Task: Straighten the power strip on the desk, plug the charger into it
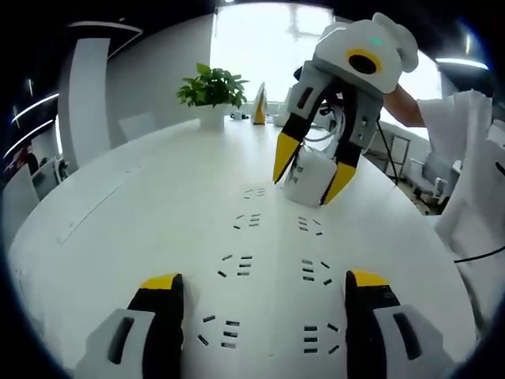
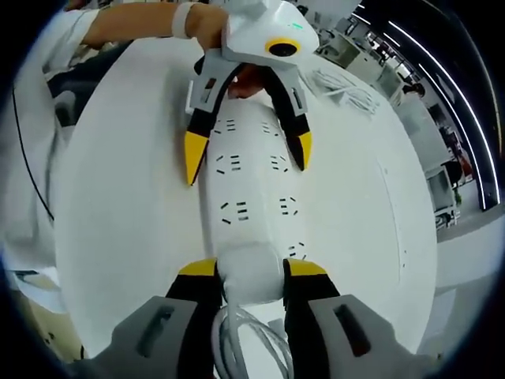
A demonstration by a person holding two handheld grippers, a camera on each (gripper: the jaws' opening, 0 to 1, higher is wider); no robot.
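white desk (image 1: 118,205), wide and round-edged. power strip (image 1: 272,268) lies flat on it, long white body with paired rows of sockets running down its length.

left gripper (image 1: 264,304): jaws spread wide, one on each side of the strip's near end, nothing between them. it looks placed to steady or nudge the strip, but whether the tips touch the strip i cannot tell. in the right gripper view it (image 2: 246,154) straddles the far end of the strip (image 2: 252,189), yellow tips just outside the socket rows.

right gripper (image 2: 249,270): jaws closed against the sides of the charger (image 2: 251,272), a rounded white block, with its white cable (image 2: 245,339) looping back between the jaws toward the camera. in the left gripper view the same gripper (image 1: 313,170) holds the charger (image 1: 309,175) tilted, over the far end of the strip.

task state, by judgement: strip looks to sit straight between the two grippers, so straightening seems done or nearly so. charger is picked up and at the strip, close to an end socket, but it sits tilted and i cannot tell if the prongs have entered. left to do: line up, press it home, let go.

background: potted plant (image 1: 211,91) at the far side of the desk, another coil of white cable (image 2: 347,88) on the desk beyond the strip, a person's forearm (image 2: 134,22) behind the left gripper.
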